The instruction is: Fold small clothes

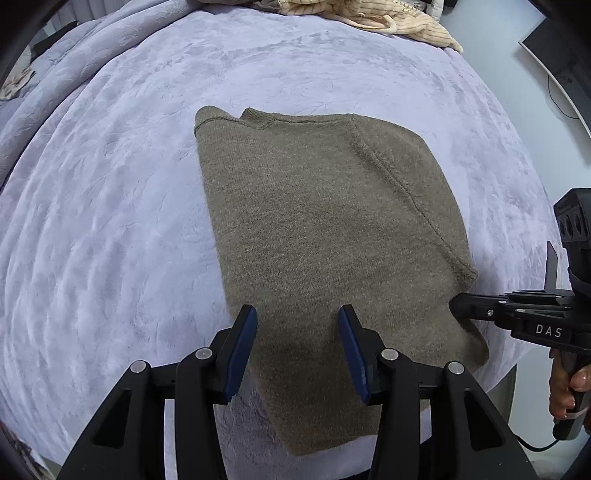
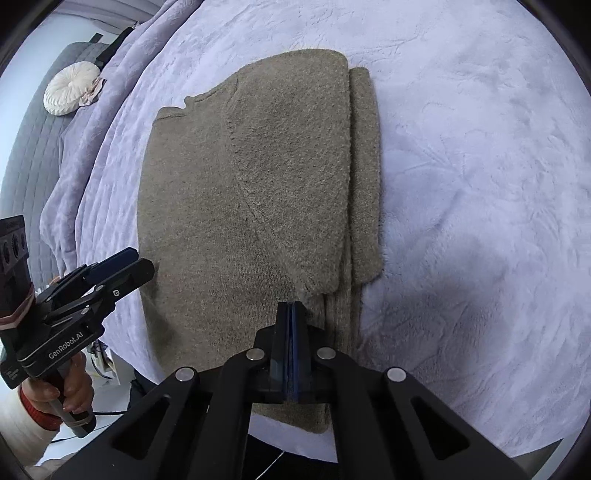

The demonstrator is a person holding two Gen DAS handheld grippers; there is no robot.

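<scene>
Olive-brown knit, a small sweater (image 1: 325, 229) lies flat on the lavender plush blanket (image 1: 110, 229) of a bed, partly folded, with a ribbed neckline at its far edge and a curved seam running down its right side. From the left wrist view, the left gripper (image 1: 297, 321) points steeply down over the sweater's near end, its blue-padded fingers (image 1: 243, 343) standing apart with nothing pinched between them. At the right edge the right gripper (image 1: 456, 304) reaches in level, its tip at the sweater's right edge; "DAS" is legible on its body, and a hand (image 1: 567, 393) grips its handle. A cream striped garment (image 1: 369, 18) lies at the bed's far side.

From the right wrist view, the sweater (image 2: 240, 192) shows a sleeve folded inward along its right side. The right gripper (image 2: 291, 308) has its fingers (image 2: 283, 332) pressed together just above the knit; whether any fabric is caught between them is not clear. The left gripper (image 2: 136, 264) enters from the left, marked "GenRobot.AI", held by a hand (image 2: 61, 391) in a pale sleeve. A round white cushion (image 2: 70, 88) sits far left.
</scene>
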